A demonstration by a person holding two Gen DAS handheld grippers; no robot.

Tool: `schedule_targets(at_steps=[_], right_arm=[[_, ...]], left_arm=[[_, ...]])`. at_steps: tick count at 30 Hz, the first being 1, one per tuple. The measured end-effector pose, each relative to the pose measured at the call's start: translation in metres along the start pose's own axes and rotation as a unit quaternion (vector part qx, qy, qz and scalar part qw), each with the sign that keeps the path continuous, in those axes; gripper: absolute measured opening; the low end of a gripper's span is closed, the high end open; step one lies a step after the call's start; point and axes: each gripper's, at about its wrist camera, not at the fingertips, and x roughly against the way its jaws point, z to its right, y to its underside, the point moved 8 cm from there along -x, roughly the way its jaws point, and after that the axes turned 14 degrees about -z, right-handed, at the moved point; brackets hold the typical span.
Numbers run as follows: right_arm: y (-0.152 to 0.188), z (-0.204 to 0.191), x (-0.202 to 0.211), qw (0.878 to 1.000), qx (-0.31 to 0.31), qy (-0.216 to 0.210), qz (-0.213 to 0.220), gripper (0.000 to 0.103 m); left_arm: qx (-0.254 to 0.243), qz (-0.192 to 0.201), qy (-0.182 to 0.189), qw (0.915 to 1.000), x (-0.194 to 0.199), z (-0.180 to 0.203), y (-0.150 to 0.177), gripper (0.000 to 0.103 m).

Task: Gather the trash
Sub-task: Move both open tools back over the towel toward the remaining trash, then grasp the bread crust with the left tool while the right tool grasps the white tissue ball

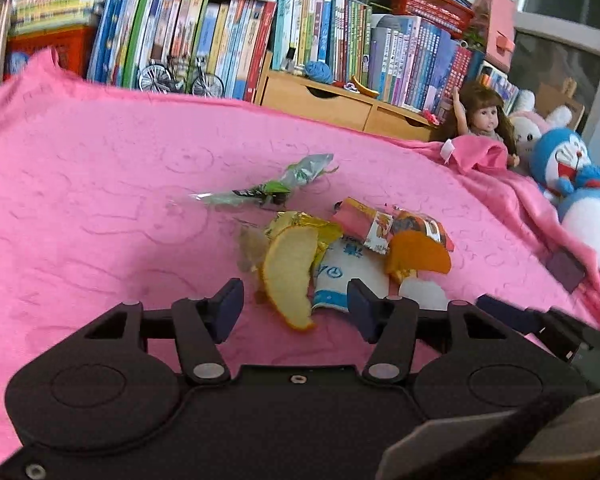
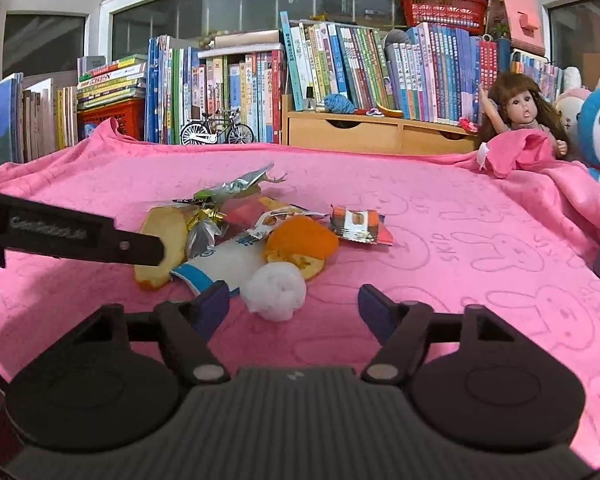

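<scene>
A heap of trash lies on a pink blanket. In the left wrist view my left gripper is open, with a curled orange peel standing between its fingers and a white and blue wrapper beside it. Behind lie a second peel, a pink snack packet and a green clear wrapper. In the right wrist view my right gripper is open around a white tissue ball. The left gripper's arm crosses in front of the pale peel.
A doll and blue plush toys sit at the blanket's right edge. Behind it stand rows of books, a toy bicycle and a wooden drawer unit. Bare pink blanket stretches right of the heap.
</scene>
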Motion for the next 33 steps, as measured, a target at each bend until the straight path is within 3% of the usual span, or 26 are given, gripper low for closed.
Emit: schedule_targets(at_steps=[3,5,7,9,10,17,20,22,24,28,33], right_arm=[[0.0,-0.002,-0.009,1.0,-0.003,-0.002,-0.006,0.074],[0.003,-0.002,-0.015,1.0,-0.01,0.0,-0.012,0.054],[0.005,-0.002,-0.015,1.0,-0.011,0.004,-0.005,0.047],[0.006,-0.003,-0.011,1.0,-0.01,0.0,-0.001,0.036],[0.006,-0.003,-0.009,1.0,-0.009,0.001,0.001,0.036],[0.009,0.002,0.002,1.0,-0.016,-0.003,0.003,0.036],[0.011,0.005,0.008,1.0,-0.017,0.0,0.008,0.036],[0.012,0.006,0.012,1.0,-0.017,0.005,0.011,0.037],[0.012,0.008,0.016,1.0,-0.019,0.009,0.014,0.037],[0.014,0.012,0.019,1.0,-0.022,0.013,0.015,0.038],[0.019,0.013,0.019,1.0,-0.023,0.014,0.012,0.038]], left_arm=[[0.019,0.003,0.001,0.9998,-0.012,-0.002,-0.004,0.053],[0.029,-0.001,-0.006,0.9996,-0.018,-0.003,-0.006,0.037],[0.031,0.004,-0.013,0.9994,-0.016,-0.005,-0.005,0.012],[0.025,0.014,-0.011,0.9995,-0.007,-0.004,-0.002,0.011],[0.019,0.019,-0.012,0.9996,-0.003,-0.003,-0.001,0.008],[-0.025,0.046,-0.011,0.9986,0.03,0.011,0.006,0.008],[-0.047,0.051,-0.008,0.9976,0.035,0.017,0.008,0.013],[-0.057,0.047,-0.02,0.9971,0.032,0.019,0.01,0.034],[-0.065,0.038,-0.032,0.9967,0.026,0.02,0.015,0.044],[-0.097,0.019,-0.065,0.993,0.01,0.025,0.027,0.044],[-0.102,0.03,-0.09,0.9903,-0.004,0.024,0.024,0.042]])
